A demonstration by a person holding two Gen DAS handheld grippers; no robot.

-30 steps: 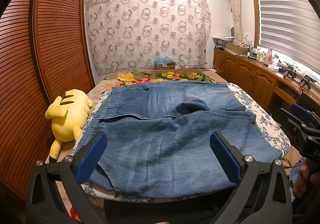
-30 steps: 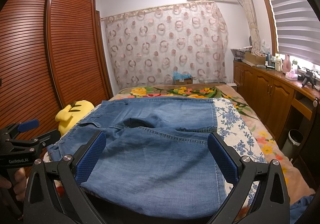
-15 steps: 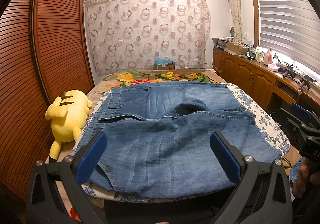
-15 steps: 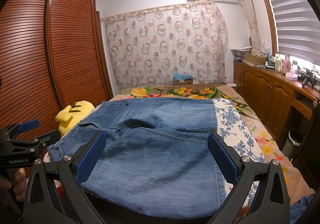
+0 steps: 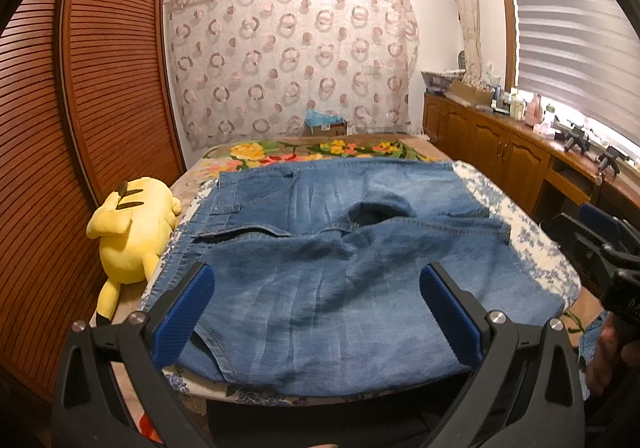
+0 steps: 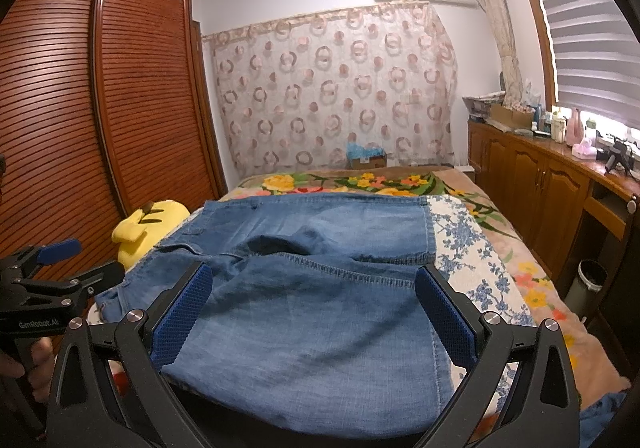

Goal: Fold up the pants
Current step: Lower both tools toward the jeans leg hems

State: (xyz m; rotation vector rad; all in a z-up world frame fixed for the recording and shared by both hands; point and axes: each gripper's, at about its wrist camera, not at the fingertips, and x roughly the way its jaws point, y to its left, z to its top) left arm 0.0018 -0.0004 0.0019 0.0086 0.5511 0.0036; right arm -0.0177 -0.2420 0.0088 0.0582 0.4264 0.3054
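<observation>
Nothing has moved | one pair of pants [image 5: 352, 272], folded, long axis crosswise ahead of both tongs | left tongs [image 5: 316, 312] and right tongs [image 6: 314, 312] spread wide, empty | one plush [image 5: 132, 232] left.

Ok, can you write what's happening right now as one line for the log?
task: fold pants | jeans: folded over on bed | left gripper: open, empty | right gripper: open, empty | yellow plush toy: beside jeans

text: "GenRobot.AI" | on: left tongs [image 6: 60, 260] body, right wrist view | other lettering: unreadable
</observation>
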